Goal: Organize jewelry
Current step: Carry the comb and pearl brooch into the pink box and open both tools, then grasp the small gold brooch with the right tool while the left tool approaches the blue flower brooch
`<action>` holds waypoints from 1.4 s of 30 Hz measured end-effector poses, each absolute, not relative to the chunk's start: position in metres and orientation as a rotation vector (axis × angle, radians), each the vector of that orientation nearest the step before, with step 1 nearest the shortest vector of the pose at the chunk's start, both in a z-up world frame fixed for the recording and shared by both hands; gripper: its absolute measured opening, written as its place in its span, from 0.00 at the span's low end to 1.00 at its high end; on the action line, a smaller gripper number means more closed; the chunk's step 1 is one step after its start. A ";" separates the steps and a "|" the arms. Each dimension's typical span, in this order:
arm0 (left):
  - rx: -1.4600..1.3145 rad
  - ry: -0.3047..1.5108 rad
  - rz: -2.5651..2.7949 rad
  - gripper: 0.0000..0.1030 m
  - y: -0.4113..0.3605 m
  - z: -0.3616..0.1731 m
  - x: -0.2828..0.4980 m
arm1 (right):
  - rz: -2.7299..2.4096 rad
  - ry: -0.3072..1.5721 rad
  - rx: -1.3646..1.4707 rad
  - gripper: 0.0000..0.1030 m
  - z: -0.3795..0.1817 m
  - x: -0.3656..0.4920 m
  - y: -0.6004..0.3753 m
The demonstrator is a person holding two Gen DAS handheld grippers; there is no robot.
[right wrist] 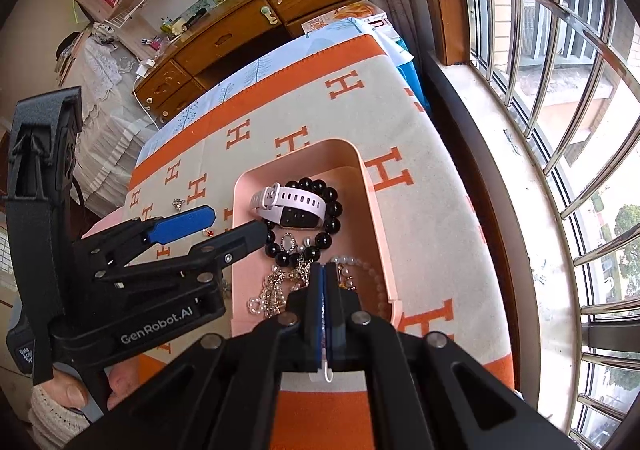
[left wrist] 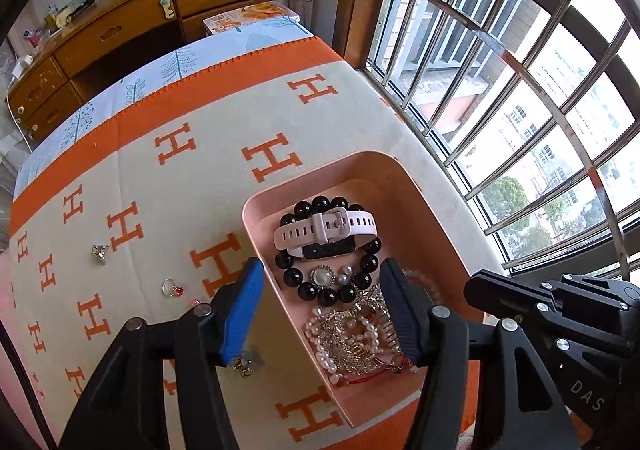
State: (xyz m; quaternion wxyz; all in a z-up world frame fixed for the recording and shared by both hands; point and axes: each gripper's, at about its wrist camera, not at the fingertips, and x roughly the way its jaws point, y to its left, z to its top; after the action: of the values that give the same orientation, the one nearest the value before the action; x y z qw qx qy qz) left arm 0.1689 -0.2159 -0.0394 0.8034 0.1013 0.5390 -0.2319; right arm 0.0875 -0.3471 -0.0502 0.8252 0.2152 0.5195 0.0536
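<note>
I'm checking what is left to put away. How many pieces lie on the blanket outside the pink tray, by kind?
Silver piece: 1
Ring with a red stone: 1
Small red piece: 1
Blue-and-gold piece: 1
Total: 4, all on the blanket, outside the pink tray.

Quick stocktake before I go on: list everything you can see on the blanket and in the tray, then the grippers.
tray: one, pink, on the blanket by the window
watch: one, pale pink strap, in tray
bead bracelet: one, black, in tray under the watch
pearl and gold jewelry: tangled heap, near end of tray
loose pieces: at least three, small, on blanket left of tray
blanket: one, cream and orange
left gripper: open, straddling the tray wall
right gripper: shut, over the heap
</note>
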 end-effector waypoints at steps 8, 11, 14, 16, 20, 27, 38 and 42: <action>0.226 1.143 -0.441 0.57 -0.177 -0.033 0.168 | 0.200 1.110 0.431 0.01 -0.054 0.086 -0.323; 0.217 1.138 -0.408 0.59 -0.152 -0.031 0.166 | 0.241 1.121 0.410 0.00 -0.055 0.086 -0.306; 0.196 1.133 -0.372 0.63 -0.123 -0.029 0.162 | 0.280 1.134 0.387 0.01 -0.054 0.087 -0.289; 0.183 1.127 -0.352 0.63 -0.103 -0.026 0.158 | 0.299 1.139 0.369 0.01 -0.052 0.089 -0.278; 0.172 1.097 -0.306 0.69 -0.066 -0.020 0.152 | 0.327 1.148 0.348 0.02 -0.049 0.092 -0.260; 0.162 1.075 -0.262 0.74 -0.025 -0.018 0.148 | 0.371 1.215 0.371 0.23 -0.055 0.106 -0.230; 0.130 1.113 -0.246 0.75 0.016 -0.045 0.152 | 0.253 1.344 0.197 0.23 -0.089 0.137 -0.175; 0.111 1.120 -0.238 0.75 0.031 -0.051 0.157 | 0.174 1.376 0.118 0.23 -0.101 0.145 -0.165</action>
State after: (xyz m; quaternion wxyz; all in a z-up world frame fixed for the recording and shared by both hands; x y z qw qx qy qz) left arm 0.1574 0.0307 -0.0508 0.8392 0.0526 0.5295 -0.1126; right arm 0.1448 -0.1650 -0.1008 0.7676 0.0543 0.6337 0.0800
